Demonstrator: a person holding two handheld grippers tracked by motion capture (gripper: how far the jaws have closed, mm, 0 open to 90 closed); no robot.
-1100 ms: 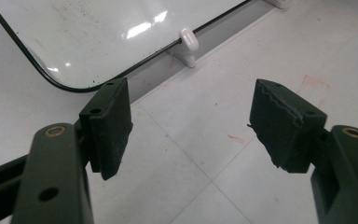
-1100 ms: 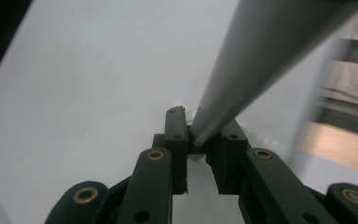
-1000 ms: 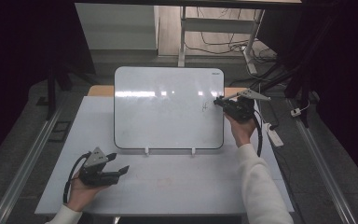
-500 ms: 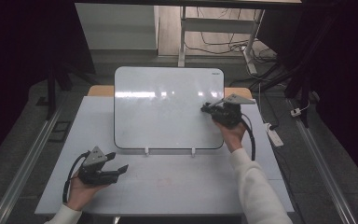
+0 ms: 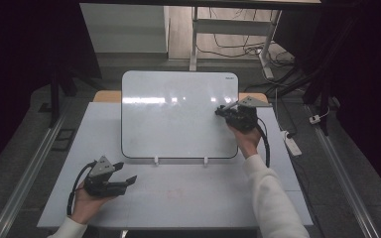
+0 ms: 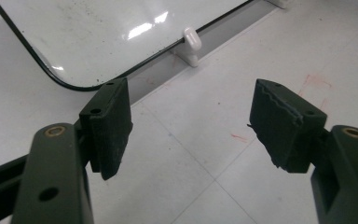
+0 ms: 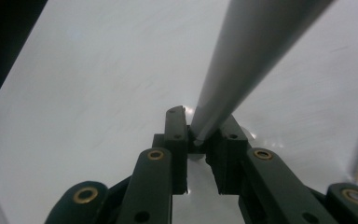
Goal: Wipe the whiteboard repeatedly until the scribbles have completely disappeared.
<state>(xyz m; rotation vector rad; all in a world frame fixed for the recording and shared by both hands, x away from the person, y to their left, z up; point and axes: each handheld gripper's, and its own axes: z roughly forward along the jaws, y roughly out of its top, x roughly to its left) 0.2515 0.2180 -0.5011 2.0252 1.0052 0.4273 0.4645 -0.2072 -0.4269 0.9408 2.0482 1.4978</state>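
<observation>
Right gripper view: the right gripper (image 7: 200, 140) has its two black jaws squeezed close together, with just a thin gap.
What it holds: the thin end of a grey stick (image 7: 242, 60) sits in that gap. I think it is a pen, but it is too blurry to be sure.
Why it is held so: I think the tight pinch keeps the stick from slipping while its tip works on the board.
Where the right gripper is: in the high view its tip is at the right side of the whiteboard (image 5: 173, 119), about halfway between the near and far edges. I cannot tell if it touches the board.
Left gripper: the left gripper (image 6: 193, 107) has its jaws wide apart and nothing is between them.
Where the left gripper is: in the high view it lies low at the near left of the table (image 5: 188, 198), well apart from the board. I think it just waits there, out of the way.
Whiteboard: it lies in the middle of the table, more to the far side. It looks clean and shiny, with lights glinting on it.
Holders: two small white clips (image 5: 155, 160) grip the near edge of the board. I think they stop it from sliding when something pushes on it.
Table top: a few faint red marks (image 6: 314, 81) show on it, near the left gripper.
</observation>
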